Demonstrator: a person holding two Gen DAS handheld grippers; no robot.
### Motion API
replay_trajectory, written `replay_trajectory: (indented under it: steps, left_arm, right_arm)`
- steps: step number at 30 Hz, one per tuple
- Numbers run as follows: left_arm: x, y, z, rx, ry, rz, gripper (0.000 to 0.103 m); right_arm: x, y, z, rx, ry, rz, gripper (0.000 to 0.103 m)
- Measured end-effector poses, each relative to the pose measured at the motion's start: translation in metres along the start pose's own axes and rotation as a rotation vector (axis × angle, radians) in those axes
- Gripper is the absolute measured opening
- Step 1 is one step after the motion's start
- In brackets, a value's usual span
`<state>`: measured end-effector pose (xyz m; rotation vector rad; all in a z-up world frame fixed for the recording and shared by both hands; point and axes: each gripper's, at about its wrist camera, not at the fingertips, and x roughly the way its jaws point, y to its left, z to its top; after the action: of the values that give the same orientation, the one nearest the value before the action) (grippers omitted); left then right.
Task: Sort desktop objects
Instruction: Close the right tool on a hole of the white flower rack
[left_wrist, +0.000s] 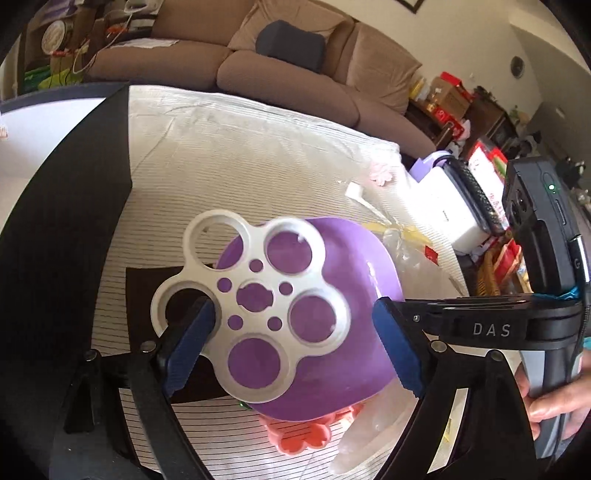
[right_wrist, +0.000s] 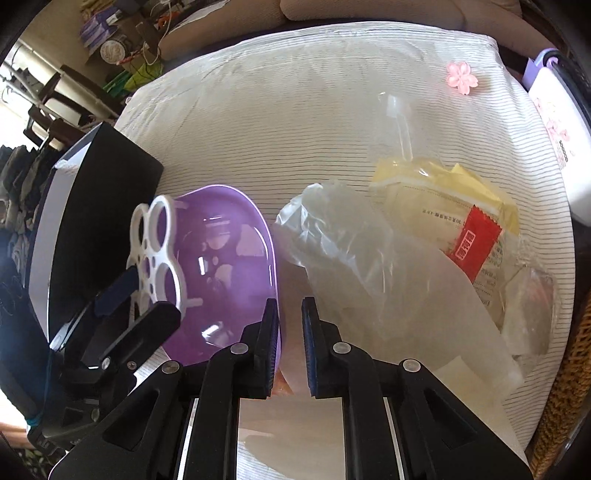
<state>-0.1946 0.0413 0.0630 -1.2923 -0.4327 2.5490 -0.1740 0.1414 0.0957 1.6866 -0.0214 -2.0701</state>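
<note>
A white plastic disc pierced with five large round holes (left_wrist: 251, 314) is held by the left claw (left_wrist: 291, 343), whose jaws stand wide, one blue pad inside a hole at the disc's left edge and the other at its right side. The disc is carried above a purple plastic bowl (left_wrist: 354, 280), which rests on the tabletop (left_wrist: 240, 147) covered with a white cloth with thin dark stripes. In the right wrist view the disc (right_wrist: 155, 240) is seen edge-on over the left rim of the bowl (right_wrist: 221, 266), beside a black open box (right_wrist: 107, 206). The right claw (right_wrist: 290, 347) is nearly closed, with only a narrow gap between its pads; nothing can be seen gripped between them, and it points down just to the right of the bowl's rim. A crumpled clear plastic bag (right_wrist: 351, 251) lies to the right of the bowl, with a yellow packet bearing a red label (right_wrist: 454, 206) behind it. A small pink flower-shaped piece (right_wrist: 460, 79) lies well apart near the far edge. A pink flower-shaped tray (left_wrist: 306, 432) shows partly from under the bowl
</note>
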Motion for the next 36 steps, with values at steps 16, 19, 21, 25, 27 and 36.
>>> replay_trajectory:
  steps: [16, 19, 21, 25, 27, 36]
  left_arm:
    - [-0.035, -0.037, 0.036, 0.042, 0.012, -0.054, 0.087]
    - [-0.032, -0.039, 0.042, 0.047, 0.042, -0.076, 0.086]
    - [-0.048, -0.031, 0.045, 0.043, 0.006, -0.087, 0.087]
    - [-0.069, 0.003, 0.034, -0.018, -0.026, -0.082, 0.088]
    - [-0.059, 0.012, 0.023, -0.015, 0.007, -0.041, 0.088]
    - [-0.025, 0.032, -0.004, -0.156, 0.052, -0.152, 0.085]
  right_arm:
    - [-0.007, -0.038, -0.009, 0.169, -0.039, 0.135, 0.009]
    - [-0.004, -0.041, -0.009, 0.184, -0.035, 0.140, 0.009]
    - [-0.008, -0.041, -0.010, 0.185, -0.043, 0.150, 0.009]
    - [-0.026, -0.030, -0.010, 0.108, -0.092, 0.087, 0.015]
    - [-0.026, -0.024, -0.007, 0.090, -0.085, 0.065, 0.015]
    - [-0.048, 0.004, -0.003, 0.022, -0.145, 0.065, 0.016]
